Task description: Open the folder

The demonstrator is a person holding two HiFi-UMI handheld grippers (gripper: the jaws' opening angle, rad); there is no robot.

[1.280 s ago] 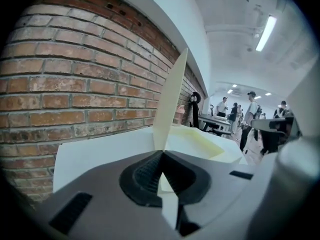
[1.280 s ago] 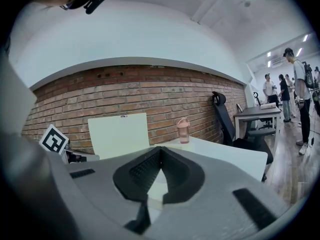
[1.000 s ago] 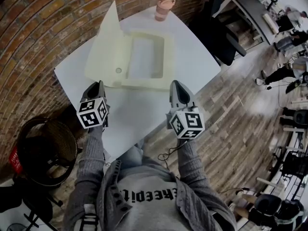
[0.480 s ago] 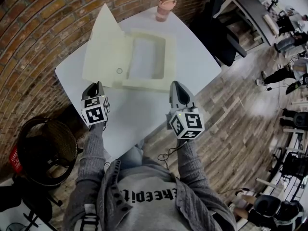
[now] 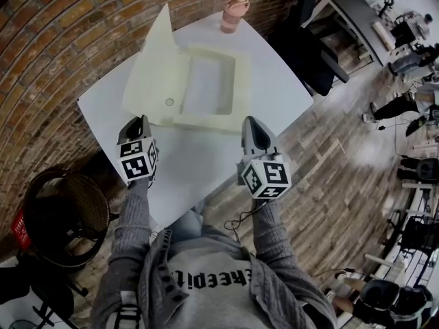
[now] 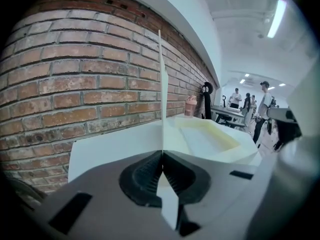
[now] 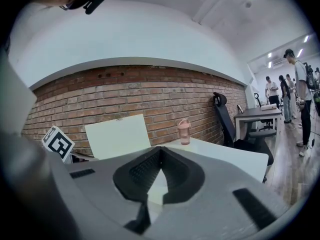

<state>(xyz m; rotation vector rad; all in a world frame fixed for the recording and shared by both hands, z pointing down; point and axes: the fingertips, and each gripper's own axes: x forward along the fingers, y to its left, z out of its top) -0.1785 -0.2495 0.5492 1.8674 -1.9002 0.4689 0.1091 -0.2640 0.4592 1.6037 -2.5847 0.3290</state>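
Observation:
The cream folder (image 5: 209, 81) lies open on the white table (image 5: 199, 156), its shallow tray part flat. Its cover (image 5: 154, 67) stands nearly upright on the left and shows edge-on as a thin line (image 6: 161, 84) in the left gripper view. My left gripper (image 5: 140, 120) is shut on the near edge of that cover (image 6: 161, 152). My right gripper (image 5: 250, 120) is shut on nothing, just in front of the tray's near right corner. In the right gripper view the cover (image 7: 117, 134) rises as a pale sheet beyond the jaws (image 7: 159, 149).
A pink cup (image 5: 233, 11) stands at the table's far corner. A brick wall runs along the left. A black office chair (image 5: 312, 46) sits off the right side, and a round black basket (image 5: 65, 218) is on the floor at the left. People stand far off.
The cover's top edge swung left, then back to the right. The left gripper shifted slightly with it. The right gripper stayed put.

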